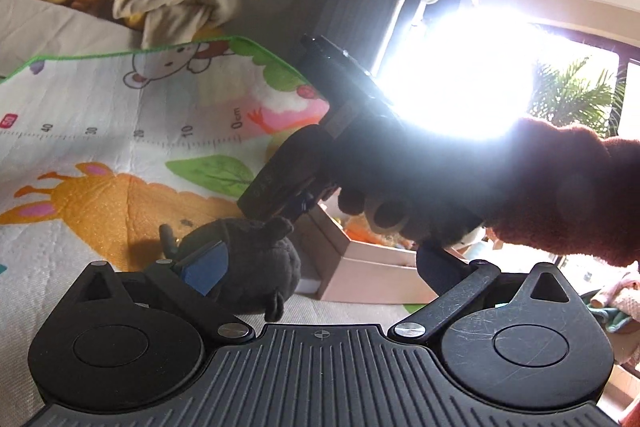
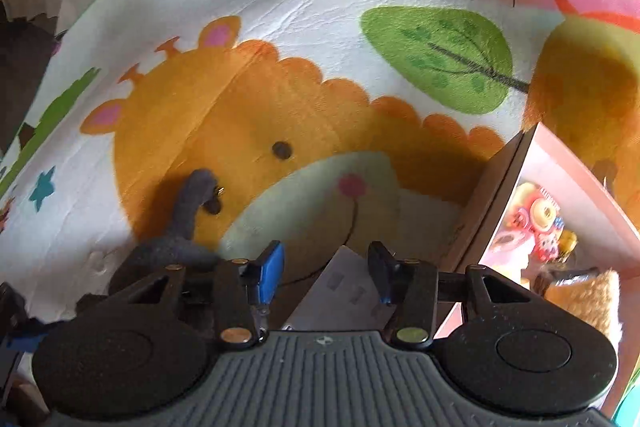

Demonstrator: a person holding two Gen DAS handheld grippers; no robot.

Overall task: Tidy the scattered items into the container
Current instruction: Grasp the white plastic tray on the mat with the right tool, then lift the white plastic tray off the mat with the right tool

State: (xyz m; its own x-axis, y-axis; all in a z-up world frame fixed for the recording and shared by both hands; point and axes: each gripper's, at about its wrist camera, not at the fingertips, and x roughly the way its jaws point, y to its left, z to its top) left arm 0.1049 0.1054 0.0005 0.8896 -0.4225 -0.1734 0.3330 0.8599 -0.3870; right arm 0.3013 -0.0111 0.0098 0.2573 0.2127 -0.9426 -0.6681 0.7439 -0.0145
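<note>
The dark grey plush toy [image 1: 248, 263] lies on the cartoon play mat [image 1: 100, 147], just left of the pink box [image 1: 360, 267], which already holds several toys. The left gripper [image 1: 312, 267] has its blue pad [image 1: 204, 269] against the plush's near side, fingers spread wide with nothing clamped. The right gripper [image 2: 324, 267] hangs released above the mat beside the box's left wall [image 2: 492, 203], with a white card [image 2: 344, 287] beneath it. The step in hand appears to be picking up the plush; next the left fingers would need to straddle its body, squeeze, and carry it right over the box rim.
</note>
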